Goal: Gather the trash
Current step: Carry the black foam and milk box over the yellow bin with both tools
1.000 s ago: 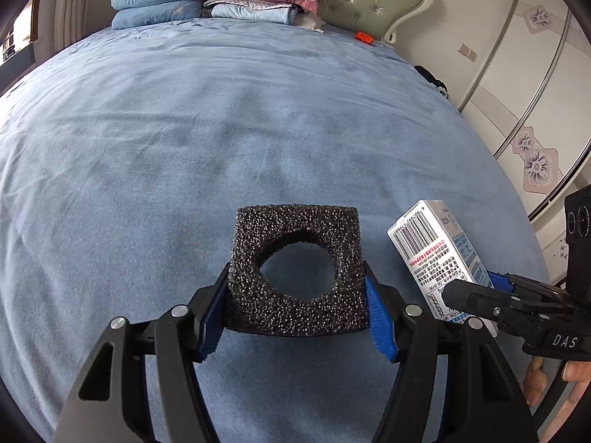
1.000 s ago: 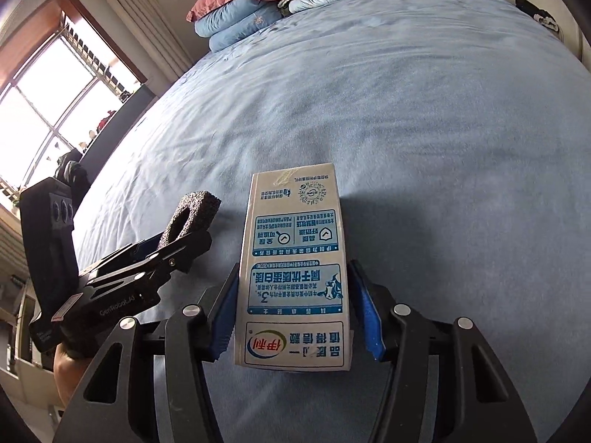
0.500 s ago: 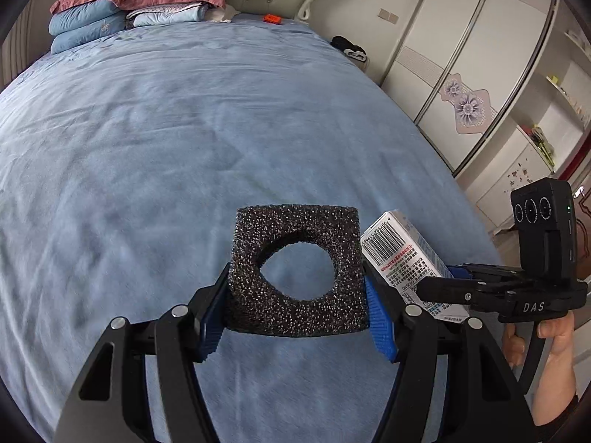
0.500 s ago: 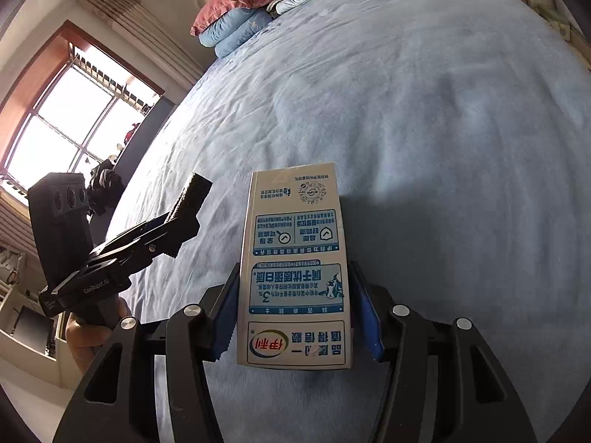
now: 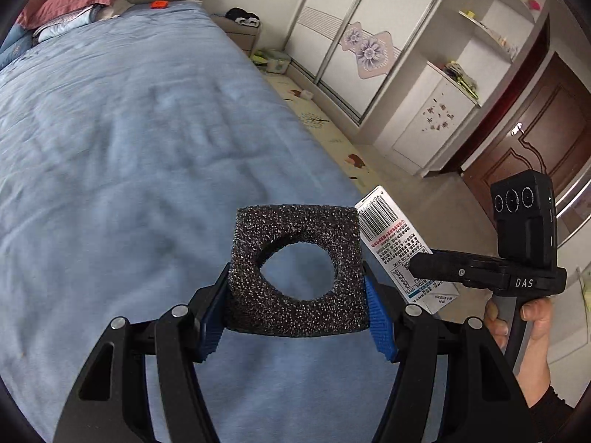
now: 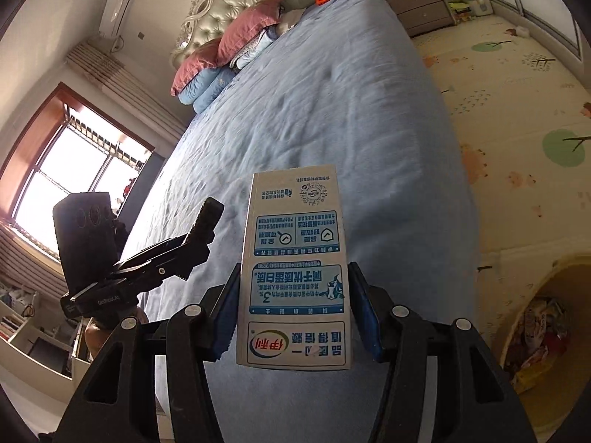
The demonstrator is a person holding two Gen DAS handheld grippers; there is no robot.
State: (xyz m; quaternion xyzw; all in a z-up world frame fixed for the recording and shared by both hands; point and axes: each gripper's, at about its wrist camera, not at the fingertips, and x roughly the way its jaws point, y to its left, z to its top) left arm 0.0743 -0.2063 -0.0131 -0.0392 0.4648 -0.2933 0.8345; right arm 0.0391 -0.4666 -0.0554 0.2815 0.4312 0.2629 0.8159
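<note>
Your right gripper (image 6: 291, 310) is clamped on the milk carton (image 6: 293, 269), held flat and lengthwise so its broad sides meet the pads; your left gripper (image 5: 295, 295) pinches the black foam block (image 5: 297, 269) by its edges. Both hang over the bed's (image 6: 332, 110) foot, likely bound for the trash bin (image 6: 535, 317) beside that bed.

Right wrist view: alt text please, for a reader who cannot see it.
The right gripper clamps a white and blue milk carton above a blue bedspread. At left, the left gripper holds a black foam block; a bin of wrappers stands lower right.
</note>
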